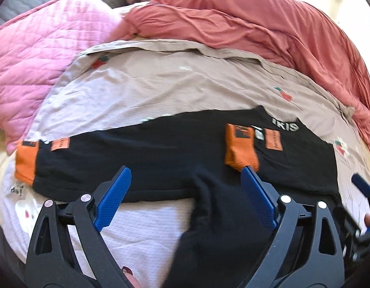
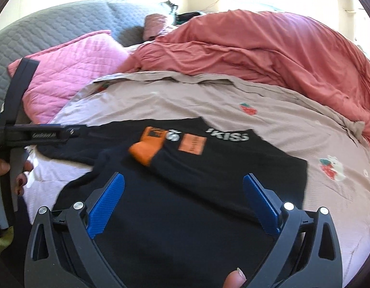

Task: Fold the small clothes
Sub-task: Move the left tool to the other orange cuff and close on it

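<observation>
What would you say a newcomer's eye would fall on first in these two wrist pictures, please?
Probably the black garment with orange cuffs, spread flat on the beige strawberry-print sheet in the middle of the bed. Next, the rumpled salmon-red duvet heaped behind it and the pink quilted pillow at the back left. Both the left gripper and the right gripper hang open over the garment, holding nothing.

Garment [image 2: 185, 192] spread on the bed sheet [image 2: 293, 129] beneath the right claw [image 2: 183, 204]; quilted pillow [image 2: 72, 72] ahead-left, rumpled duvet [image 2: 269, 55] ahead-right, left claw [image 2: 28, 134] at left
</observation>
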{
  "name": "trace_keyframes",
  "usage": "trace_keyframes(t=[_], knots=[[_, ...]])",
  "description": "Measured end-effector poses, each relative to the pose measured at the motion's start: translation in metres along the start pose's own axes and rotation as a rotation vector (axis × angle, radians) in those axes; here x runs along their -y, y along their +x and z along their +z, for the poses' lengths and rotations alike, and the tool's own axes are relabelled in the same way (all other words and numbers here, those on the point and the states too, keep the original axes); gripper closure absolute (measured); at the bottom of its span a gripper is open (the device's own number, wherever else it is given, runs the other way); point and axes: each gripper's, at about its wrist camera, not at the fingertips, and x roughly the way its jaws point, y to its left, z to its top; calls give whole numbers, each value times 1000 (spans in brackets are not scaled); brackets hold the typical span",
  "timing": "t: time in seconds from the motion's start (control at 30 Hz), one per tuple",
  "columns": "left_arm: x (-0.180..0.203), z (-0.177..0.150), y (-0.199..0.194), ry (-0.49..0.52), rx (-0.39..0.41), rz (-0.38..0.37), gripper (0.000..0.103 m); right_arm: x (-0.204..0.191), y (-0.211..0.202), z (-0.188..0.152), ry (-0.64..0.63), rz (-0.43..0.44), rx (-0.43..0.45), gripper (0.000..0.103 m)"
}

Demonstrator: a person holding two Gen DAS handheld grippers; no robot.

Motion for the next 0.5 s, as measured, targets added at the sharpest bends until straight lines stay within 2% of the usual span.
trace_keyframes(t=[0.1,0.27,0.5], knots=[[-20,0,-5,-26,8,32,11,-26,2,1,-30,35,-13,5],[-60,-2,-11,-95,16,81,10,-72,7,3,-105,91,-30,5],[-123,-8,-17,-198,30,210,10,-120,18,14,-148,150,-46,5]])
